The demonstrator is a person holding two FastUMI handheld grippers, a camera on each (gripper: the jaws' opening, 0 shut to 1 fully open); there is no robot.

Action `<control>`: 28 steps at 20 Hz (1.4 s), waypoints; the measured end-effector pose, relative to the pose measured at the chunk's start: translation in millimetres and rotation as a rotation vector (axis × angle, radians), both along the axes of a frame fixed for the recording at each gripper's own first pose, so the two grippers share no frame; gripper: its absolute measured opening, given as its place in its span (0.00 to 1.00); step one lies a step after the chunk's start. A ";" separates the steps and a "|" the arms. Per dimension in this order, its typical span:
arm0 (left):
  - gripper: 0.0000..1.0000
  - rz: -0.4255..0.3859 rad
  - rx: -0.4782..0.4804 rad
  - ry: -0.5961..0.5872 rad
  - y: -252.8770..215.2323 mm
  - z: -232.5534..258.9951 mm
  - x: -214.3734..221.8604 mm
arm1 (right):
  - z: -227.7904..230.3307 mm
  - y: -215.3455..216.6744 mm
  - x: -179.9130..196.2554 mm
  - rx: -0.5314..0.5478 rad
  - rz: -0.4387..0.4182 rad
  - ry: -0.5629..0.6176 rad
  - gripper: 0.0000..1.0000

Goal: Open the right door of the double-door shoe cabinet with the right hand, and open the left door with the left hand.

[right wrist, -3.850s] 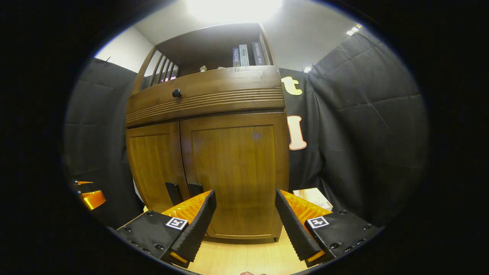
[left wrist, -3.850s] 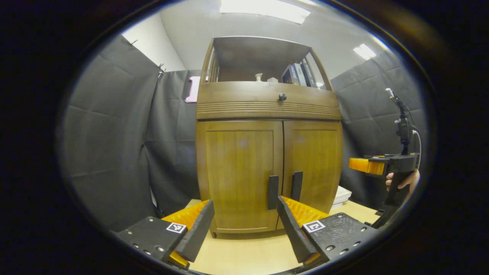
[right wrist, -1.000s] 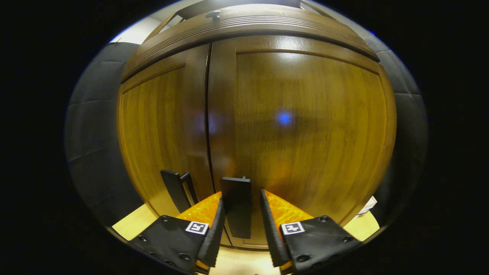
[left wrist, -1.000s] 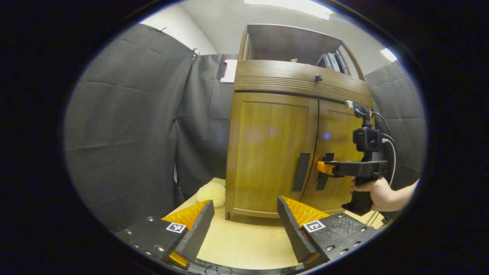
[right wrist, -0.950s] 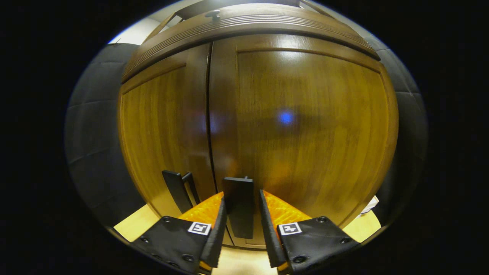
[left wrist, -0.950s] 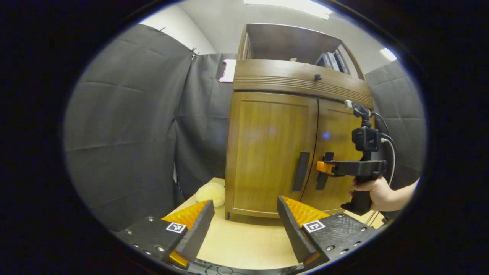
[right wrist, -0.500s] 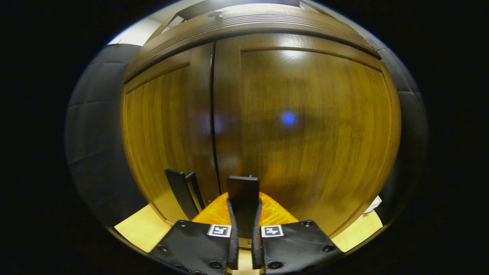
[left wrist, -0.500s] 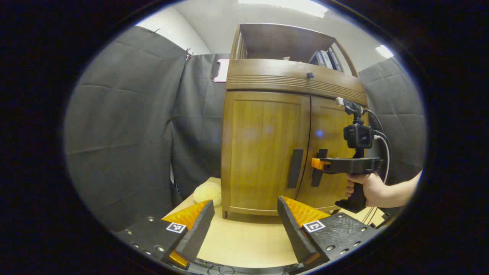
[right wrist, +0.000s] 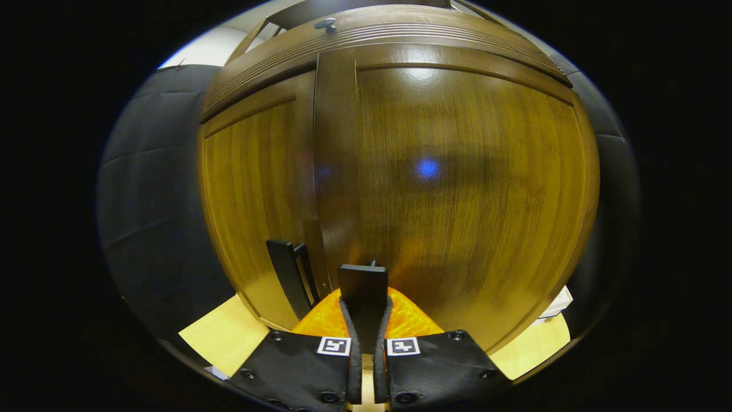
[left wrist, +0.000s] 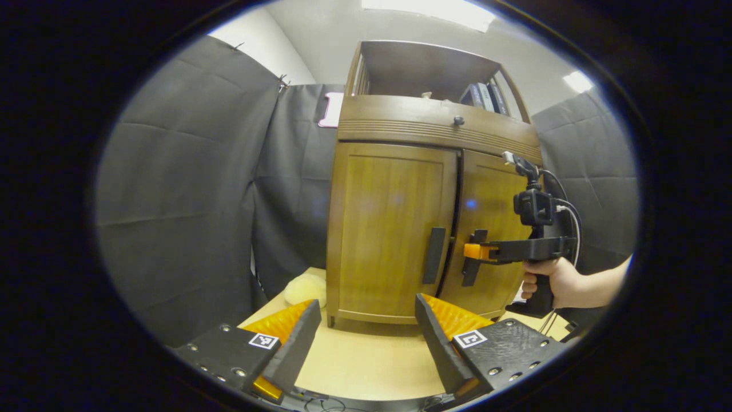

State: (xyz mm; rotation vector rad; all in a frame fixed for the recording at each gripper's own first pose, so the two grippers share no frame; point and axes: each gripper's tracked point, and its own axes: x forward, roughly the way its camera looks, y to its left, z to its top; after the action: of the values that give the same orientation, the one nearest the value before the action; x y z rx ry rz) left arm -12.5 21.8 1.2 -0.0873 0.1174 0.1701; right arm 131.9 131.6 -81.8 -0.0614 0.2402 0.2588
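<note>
1. The left gripper point(left wrist: 366, 337) is hovering low over the desk point(left wrist: 366, 360), its fingers spread wide and holding nothing
2. The brown wooden shoe cabinet point(left wrist: 394, 223) is standing on the desk, its left door point(left wrist: 389, 229) sitting flush
3. The right gripper point(right wrist: 362, 349) is pinching the right door's dark handle point(right wrist: 362, 292) between both fingers
4. The right door point(right wrist: 457, 189) is standing slightly ajar
5. Books point(left wrist: 483, 97) are standing in the open top shelf point(left wrist: 423, 74)
</note>
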 end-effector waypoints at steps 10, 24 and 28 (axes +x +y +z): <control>0.95 -0.002 0.006 -0.001 -2.6 -1.7 -0.9 | -3.9 -6.3 -34.9 -0.001 0.021 -0.014 0.10; 0.95 -0.065 -0.036 -0.035 -9.5 -4.7 5.5 | -2.3 -44.1 -103.9 -0.005 0.040 -0.024 0.06; 0.95 -0.082 -0.040 -0.049 -10.8 -1.2 7.7 | -1.8 -53.9 -121.9 -0.012 0.051 -0.019 0.09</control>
State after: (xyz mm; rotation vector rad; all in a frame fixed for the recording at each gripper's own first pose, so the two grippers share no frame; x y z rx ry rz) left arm -4.7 11.0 0.0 -0.1258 0.0757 0.0837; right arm 10.0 77.7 -83.5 -0.0816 0.2214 0.3070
